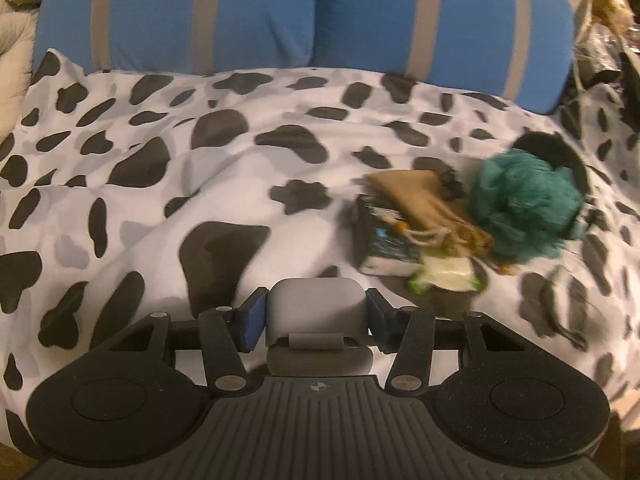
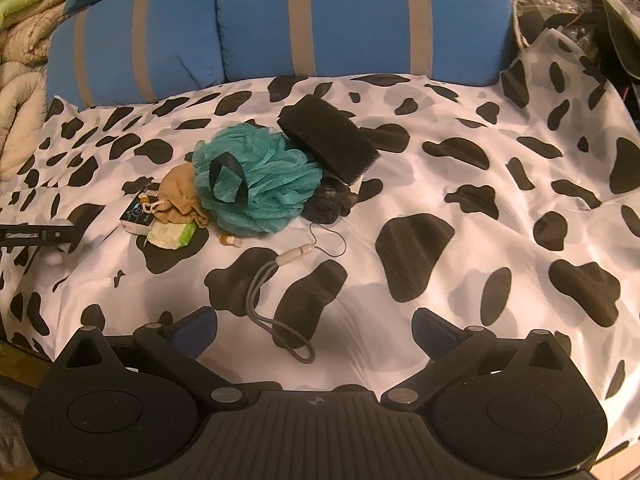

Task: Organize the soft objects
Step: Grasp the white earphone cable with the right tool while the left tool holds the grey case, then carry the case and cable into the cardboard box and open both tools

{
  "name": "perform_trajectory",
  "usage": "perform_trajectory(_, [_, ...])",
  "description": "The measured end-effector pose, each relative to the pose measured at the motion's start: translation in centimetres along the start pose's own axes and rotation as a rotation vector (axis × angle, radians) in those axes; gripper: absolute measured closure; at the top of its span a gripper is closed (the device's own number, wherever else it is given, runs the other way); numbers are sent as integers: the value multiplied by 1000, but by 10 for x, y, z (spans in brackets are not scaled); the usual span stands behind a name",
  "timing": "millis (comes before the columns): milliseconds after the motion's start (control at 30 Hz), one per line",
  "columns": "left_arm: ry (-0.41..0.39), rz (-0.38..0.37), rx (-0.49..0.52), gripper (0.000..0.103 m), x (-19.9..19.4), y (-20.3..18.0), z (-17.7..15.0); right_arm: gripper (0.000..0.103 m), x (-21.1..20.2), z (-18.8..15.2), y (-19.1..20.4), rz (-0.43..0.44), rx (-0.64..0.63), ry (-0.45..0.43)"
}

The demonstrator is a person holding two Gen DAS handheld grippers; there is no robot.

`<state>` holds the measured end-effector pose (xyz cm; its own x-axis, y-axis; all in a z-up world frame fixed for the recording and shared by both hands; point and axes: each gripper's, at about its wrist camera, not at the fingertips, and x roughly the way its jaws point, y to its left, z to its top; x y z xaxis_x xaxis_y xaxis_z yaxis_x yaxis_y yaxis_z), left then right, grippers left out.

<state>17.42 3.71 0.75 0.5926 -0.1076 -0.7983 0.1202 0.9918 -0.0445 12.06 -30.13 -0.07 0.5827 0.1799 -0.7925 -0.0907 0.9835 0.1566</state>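
Observation:
My left gripper (image 1: pixel 316 322) is shut on a grey soft case (image 1: pixel 318 312) and holds it above the cow-print sheet (image 1: pixel 160 200). To its right lies a heap: a teal mesh pouf (image 1: pixel 528 204), a tan drawstring pouch (image 1: pixel 420 200), a small dark box (image 1: pixel 384 240) and a white-green packet (image 1: pixel 448 276). In the right wrist view the pouf (image 2: pixel 260 184), pouch (image 2: pixel 180 196), box (image 2: pixel 138 216), packet (image 2: pixel 172 234), a black sponge block (image 2: pixel 328 140) and a black crumpled net (image 2: pixel 328 204) lie ahead left. My right gripper (image 2: pixel 316 328) is open and empty above a grey looped cord (image 2: pixel 264 300).
Blue pillows with grey stripes (image 2: pixel 320 20) line the back of the bed. A quilt (image 2: pixel 20 80) is bunched at the far left and dark clutter (image 2: pixel 580 0) at the far right. The left gripper's tip (image 2: pixel 36 234) shows at the left edge of the right wrist view.

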Motion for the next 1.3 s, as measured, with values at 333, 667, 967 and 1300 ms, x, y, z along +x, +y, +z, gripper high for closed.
perform_trajectory(333, [3, -103, 59, 52, -34, -33, -24, 17, 32, 8, 23, 30, -78, 45])
perform_trajectory(667, [2, -150, 26, 52, -37, -34, -19, 49, 76, 17, 37, 70, -83, 110])
perform_trajectory(967, [5, -165, 56, 52, -38, -42, -19, 71, 109, 21, 50, 5, -126, 108])
perform_trajectory(1300, [14, -169, 86, 52, -35, -51, -21, 96, 103, 20, 51, -45, -130, 76])
